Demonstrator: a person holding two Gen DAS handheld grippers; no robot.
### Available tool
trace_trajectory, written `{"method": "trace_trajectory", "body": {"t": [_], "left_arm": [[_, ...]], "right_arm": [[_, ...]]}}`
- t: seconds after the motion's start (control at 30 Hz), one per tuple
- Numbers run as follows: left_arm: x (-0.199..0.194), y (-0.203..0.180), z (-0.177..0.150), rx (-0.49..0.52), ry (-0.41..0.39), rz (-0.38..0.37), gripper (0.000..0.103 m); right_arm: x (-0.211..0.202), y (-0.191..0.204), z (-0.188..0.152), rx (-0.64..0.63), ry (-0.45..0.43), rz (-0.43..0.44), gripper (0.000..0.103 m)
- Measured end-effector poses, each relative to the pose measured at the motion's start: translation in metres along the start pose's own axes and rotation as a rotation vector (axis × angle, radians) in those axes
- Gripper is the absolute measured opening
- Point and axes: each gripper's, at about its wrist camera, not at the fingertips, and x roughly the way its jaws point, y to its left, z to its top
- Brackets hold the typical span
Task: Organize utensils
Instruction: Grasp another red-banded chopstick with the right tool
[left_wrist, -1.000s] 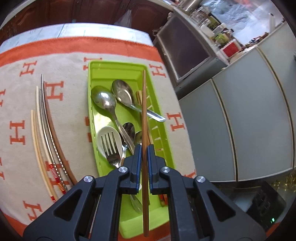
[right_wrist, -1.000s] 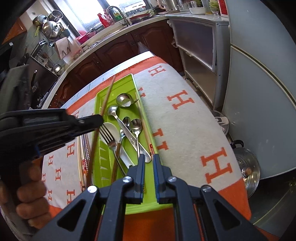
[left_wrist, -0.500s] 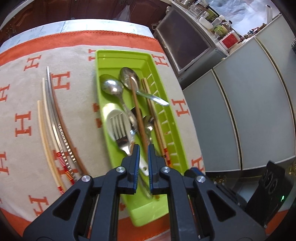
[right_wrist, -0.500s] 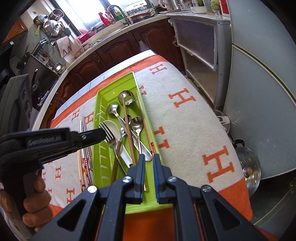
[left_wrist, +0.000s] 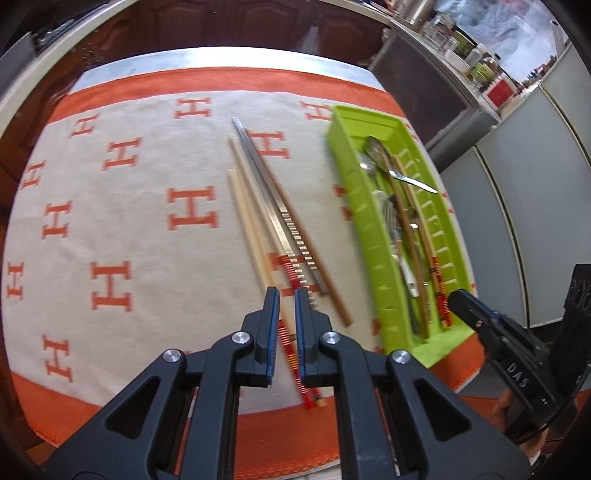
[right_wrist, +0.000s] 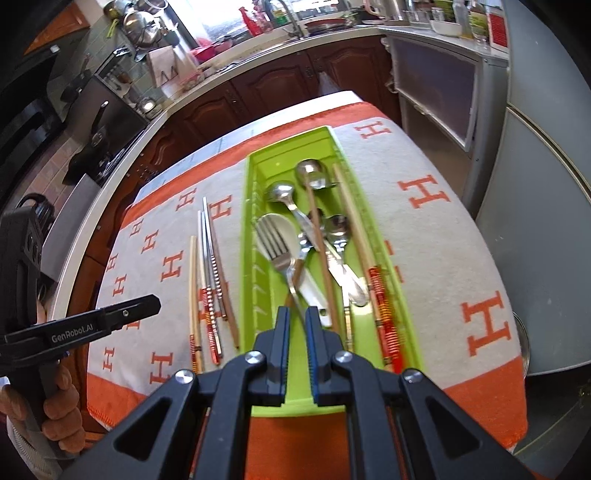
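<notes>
A lime-green tray (left_wrist: 367, 229) (right_wrist: 248, 258) holds spoons, a fork (right_wrist: 275, 245), a red-banded chopstick and a long brown chopstick (right_wrist: 320, 258) (left_wrist: 404, 236) lying lengthwise over them. Left of the tray, several loose chopsticks (left_wrist: 266, 206) (right_wrist: 207, 266) lie side by side on the cloth: cream, metal, brown and red-striped. My left gripper (left_wrist: 286, 295) hovers over their near ends, shut and holding nothing; the red-striped one shows through the slit below. My right gripper (right_wrist: 297, 314) hangs over the tray's near end, shut and holding nothing.
A beige cloth (left_wrist: 147, 221) with orange H marks and an orange border covers the table. Grey cabinet doors (right_wrist: 535, 184) stand close on the right, dark wood cabinets behind. A hand (right_wrist: 55, 417) grips the left tool at the table's front-left corner.
The left gripper let go of the brown chopstick, which now lies in the tray, then swung left over the loose chopsticks on the cloth. The right gripper shifted only slightly.
</notes>
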Motion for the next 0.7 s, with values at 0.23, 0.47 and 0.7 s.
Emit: {"method": "trace_trajectory", "body": {"t": [0.23,0.47,0.7], "left_arm": [[-0.009,0.038,-0.014,-0.059,-0.055,0.066,0.005],[0.000,0.057,-0.029,-0.060,-0.056,0.090,0.005],[0.009,0.065,-0.036,-0.060,-0.037,0.070,0.005]], "right_arm": [[0.008,0.040,-0.002,-0.095,0.027,0.046,0.008],[0.027,0.085,-0.009,-0.198,0.078,0.111,0.008],[0.067,0.111,-0.023,-0.278,0.183,0.113,0.008]]}}
